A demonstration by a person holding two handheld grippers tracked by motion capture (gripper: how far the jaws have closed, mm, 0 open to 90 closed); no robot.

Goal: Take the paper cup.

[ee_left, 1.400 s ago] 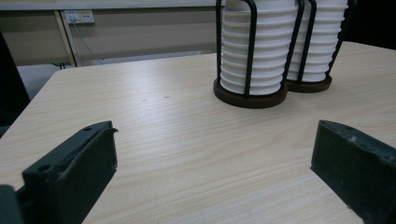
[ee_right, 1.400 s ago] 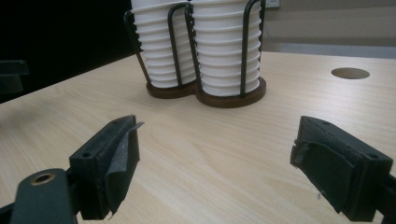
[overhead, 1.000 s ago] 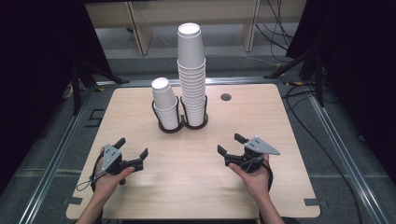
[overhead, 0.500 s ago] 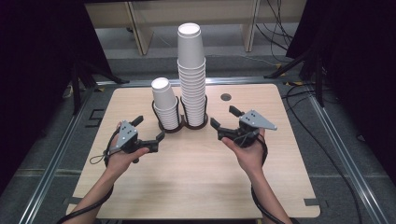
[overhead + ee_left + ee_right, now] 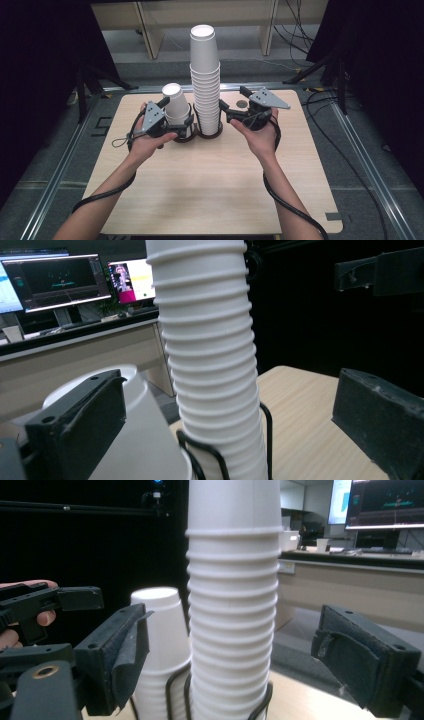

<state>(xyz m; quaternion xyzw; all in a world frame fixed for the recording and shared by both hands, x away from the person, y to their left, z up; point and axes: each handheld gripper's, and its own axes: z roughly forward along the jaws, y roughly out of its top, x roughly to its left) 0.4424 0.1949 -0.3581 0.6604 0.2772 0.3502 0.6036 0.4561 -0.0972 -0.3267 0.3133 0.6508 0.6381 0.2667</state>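
A tall stack of white paper cups (image 5: 205,75) and a short stack (image 5: 176,106) stand side by side in a black wire holder (image 5: 193,137) at the far middle of the wooden table (image 5: 210,180). My left gripper (image 5: 171,119) is open at the short stack's near left side. In the left gripper view its jaws (image 5: 230,425) frame the short stack's top cup (image 5: 135,440) and the tall stack (image 5: 212,360). My right gripper (image 5: 233,103) is open just right of the tall stack, whose lower cups (image 5: 232,630) sit between its spread jaws (image 5: 240,665) untouched.
A small dark round mark (image 5: 242,104) lies on the table behind the right gripper. Desks with lit monitors (image 5: 60,282) stand beyond the table. Metal floor rails (image 5: 55,165) and cables (image 5: 320,110) run around the table. The near half of the tabletop holds just my forearms.
Both grippers have moved forward from the table's near part to the cup stacks, the left reaching the short stack, the right reaching the tall one. Both jaws stay spread.
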